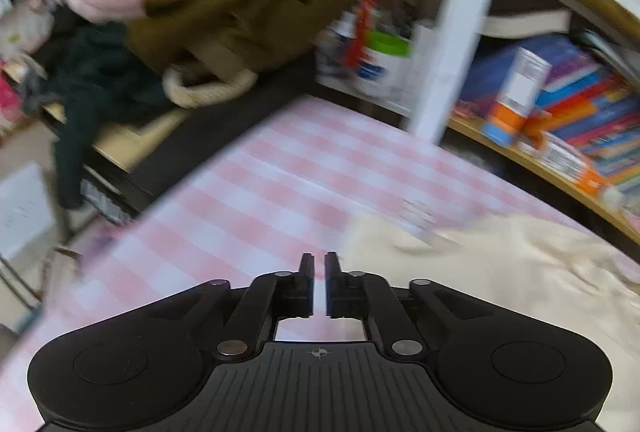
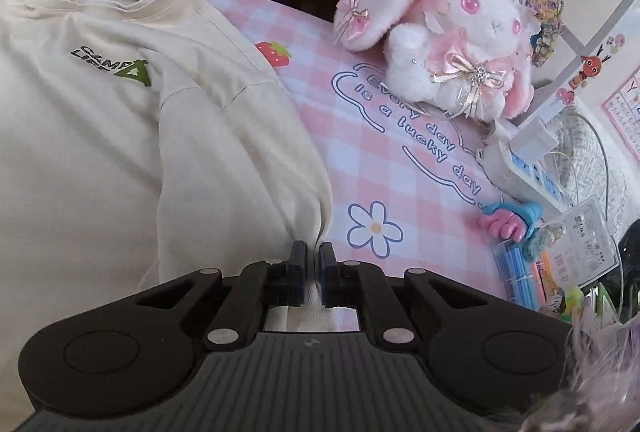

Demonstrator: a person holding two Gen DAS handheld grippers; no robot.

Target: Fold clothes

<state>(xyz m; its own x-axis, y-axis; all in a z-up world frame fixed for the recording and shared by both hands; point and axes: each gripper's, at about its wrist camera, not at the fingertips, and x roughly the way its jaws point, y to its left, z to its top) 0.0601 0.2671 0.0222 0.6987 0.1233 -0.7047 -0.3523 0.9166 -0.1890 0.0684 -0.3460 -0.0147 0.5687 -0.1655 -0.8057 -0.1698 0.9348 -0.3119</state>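
A cream T-shirt [image 2: 100, 136] with a green "Camp Life" logo lies face up on the pink checked cloth [image 2: 420, 192]. My right gripper [image 2: 313, 252] is shut on the edge of the shirt's sleeve, fabric pinched between its fingers. In the blurred left wrist view the shirt [image 1: 520, 272] lies at the lower right. My left gripper [image 1: 319, 264] is shut with a thin gap, holding nothing, above the checked cloth [image 1: 260, 200] just left of the shirt.
A pink and white plush rabbit [image 2: 452, 36] sits at the back right. A power strip [image 2: 532, 168], pens [image 2: 520, 272] and small toys crowd the right edge. Bookshelves [image 1: 568, 104] stand behind. Bags and dark clothes [image 1: 224, 28] pile up beyond the table's left edge.
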